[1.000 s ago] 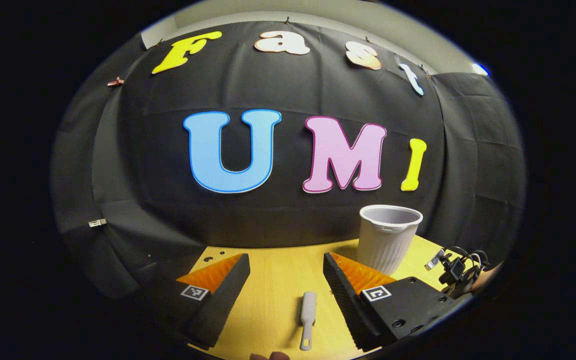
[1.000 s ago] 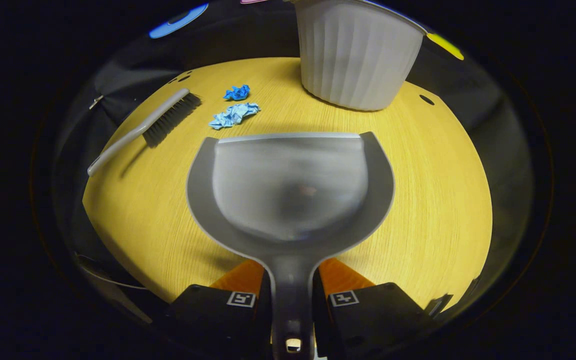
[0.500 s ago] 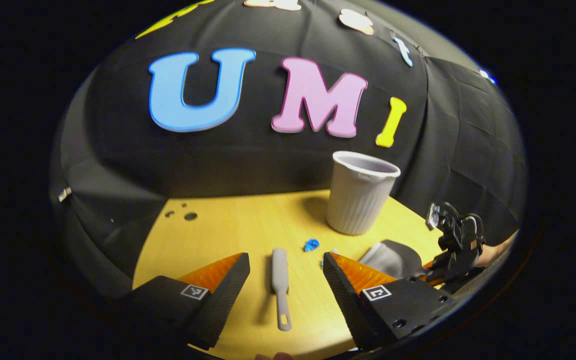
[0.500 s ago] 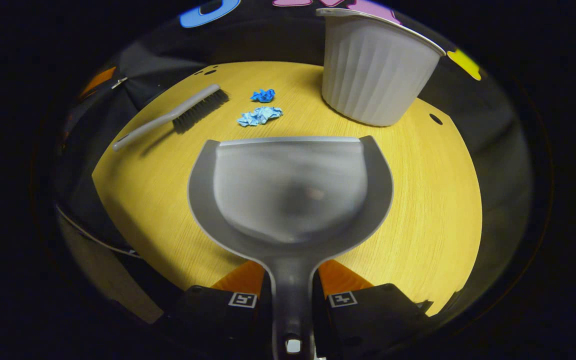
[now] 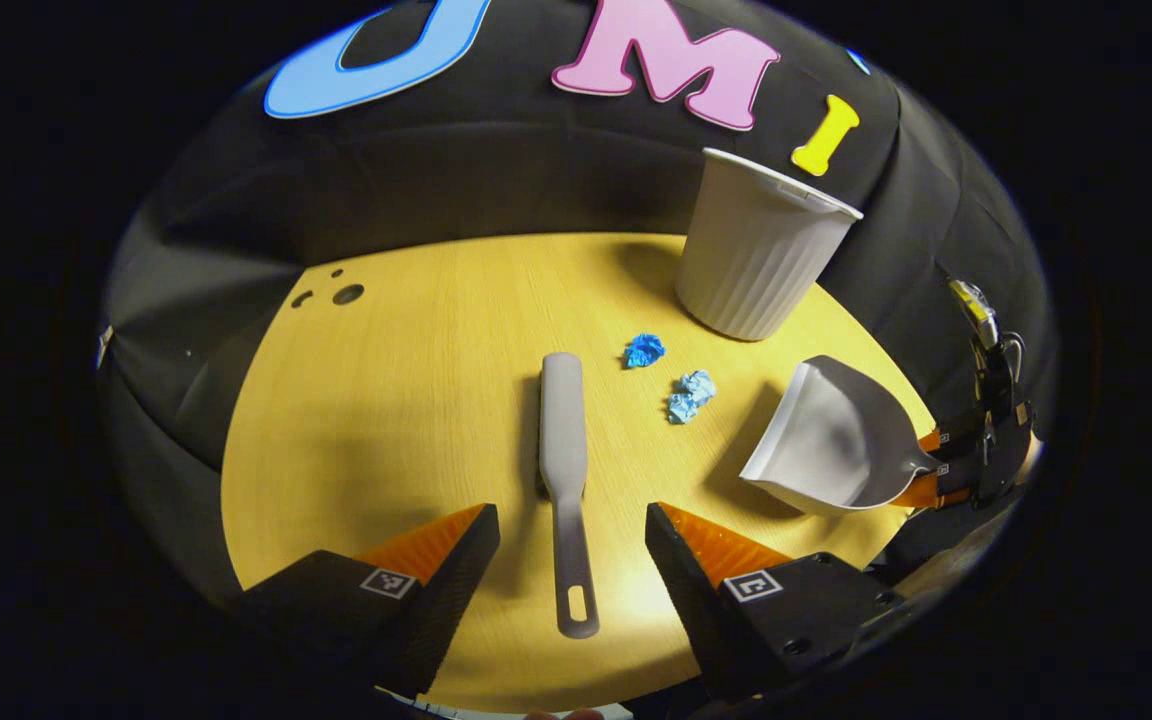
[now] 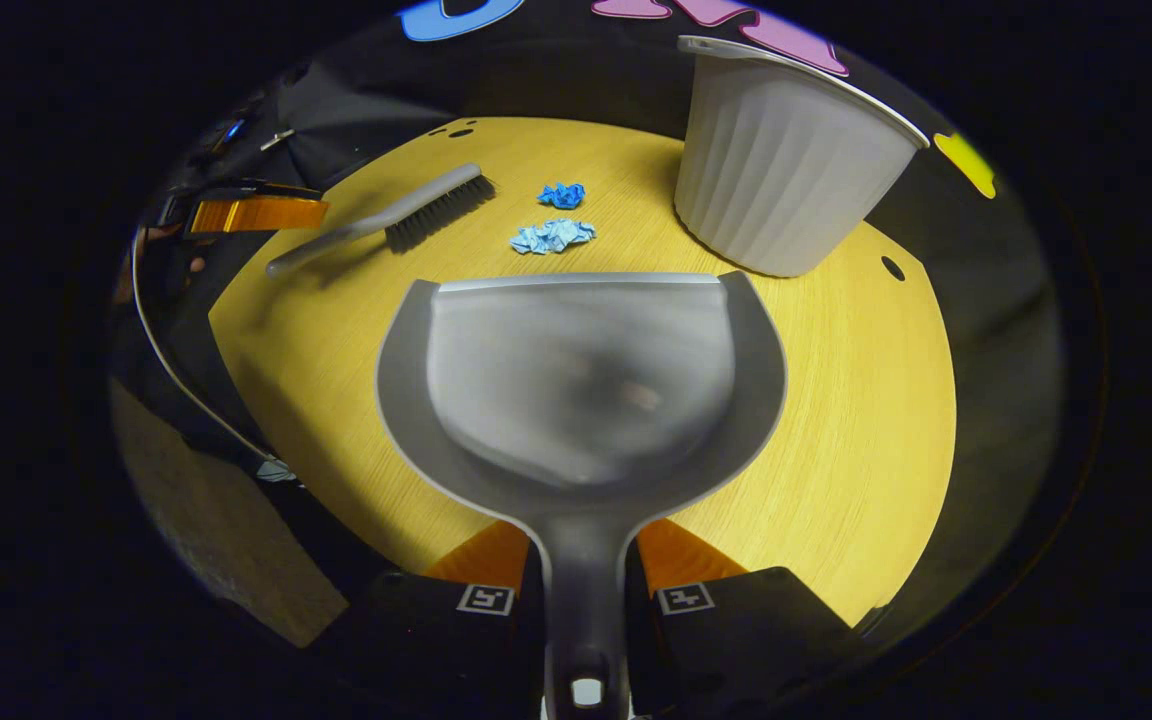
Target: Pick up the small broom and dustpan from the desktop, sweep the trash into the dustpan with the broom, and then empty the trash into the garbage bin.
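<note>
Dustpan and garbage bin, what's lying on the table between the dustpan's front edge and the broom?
Two crumpled blue paper scraps lie between the dustpan lip and the broom, left of the garbage bin, in the right gripper view.

grey broom (image 5: 564, 455) with black bristles on a yellow wood-grain desktop (image 5: 416, 400); beside the broom, one deep blue paper scrap (image 5: 644, 350) and one pale blue scrap (image 5: 688, 395); beyond them, a white ribbed garbage bin (image 5: 758, 255); grey dustpan (image 6: 581, 385).
</note>
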Action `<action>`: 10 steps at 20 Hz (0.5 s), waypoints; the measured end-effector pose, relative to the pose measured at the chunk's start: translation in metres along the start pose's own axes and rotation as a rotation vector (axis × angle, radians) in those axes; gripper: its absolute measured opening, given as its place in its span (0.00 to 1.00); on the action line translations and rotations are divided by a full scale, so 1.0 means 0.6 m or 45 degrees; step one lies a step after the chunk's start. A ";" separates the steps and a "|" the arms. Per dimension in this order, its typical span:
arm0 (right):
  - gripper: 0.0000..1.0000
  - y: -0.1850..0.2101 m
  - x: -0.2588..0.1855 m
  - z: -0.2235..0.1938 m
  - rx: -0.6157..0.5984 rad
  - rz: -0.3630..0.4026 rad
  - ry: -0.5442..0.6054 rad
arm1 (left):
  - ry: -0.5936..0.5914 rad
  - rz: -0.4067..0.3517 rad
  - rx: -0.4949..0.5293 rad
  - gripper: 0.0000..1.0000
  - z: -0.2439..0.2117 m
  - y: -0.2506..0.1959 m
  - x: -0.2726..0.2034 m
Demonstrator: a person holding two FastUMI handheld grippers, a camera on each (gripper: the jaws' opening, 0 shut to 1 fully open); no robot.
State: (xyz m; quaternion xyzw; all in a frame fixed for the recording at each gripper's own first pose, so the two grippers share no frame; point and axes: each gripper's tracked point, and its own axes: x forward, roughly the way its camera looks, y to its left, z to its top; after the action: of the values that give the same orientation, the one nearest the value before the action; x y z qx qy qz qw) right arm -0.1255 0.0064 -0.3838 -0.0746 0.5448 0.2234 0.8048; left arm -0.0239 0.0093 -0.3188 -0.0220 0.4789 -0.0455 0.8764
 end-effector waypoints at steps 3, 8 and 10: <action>0.37 0.003 0.006 -0.004 -0.037 -0.006 0.015 | 0.101 0.057 0.040 0.95 -0.012 0.025 0.053; 0.37 0.016 0.015 0.000 -0.076 -0.001 0.026 | 0.243 0.059 0.012 0.95 -0.044 0.042 0.107; 0.37 0.016 0.020 0.004 -0.067 -0.005 0.027 | 0.280 0.052 0.011 0.94 -0.055 0.042 0.128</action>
State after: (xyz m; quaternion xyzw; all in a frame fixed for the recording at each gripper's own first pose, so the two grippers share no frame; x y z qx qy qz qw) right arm -0.1239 0.0194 -0.3928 -0.0992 0.5472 0.2352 0.7971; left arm -0.0087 0.0267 -0.4030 -0.0034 0.5725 -0.0319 0.8193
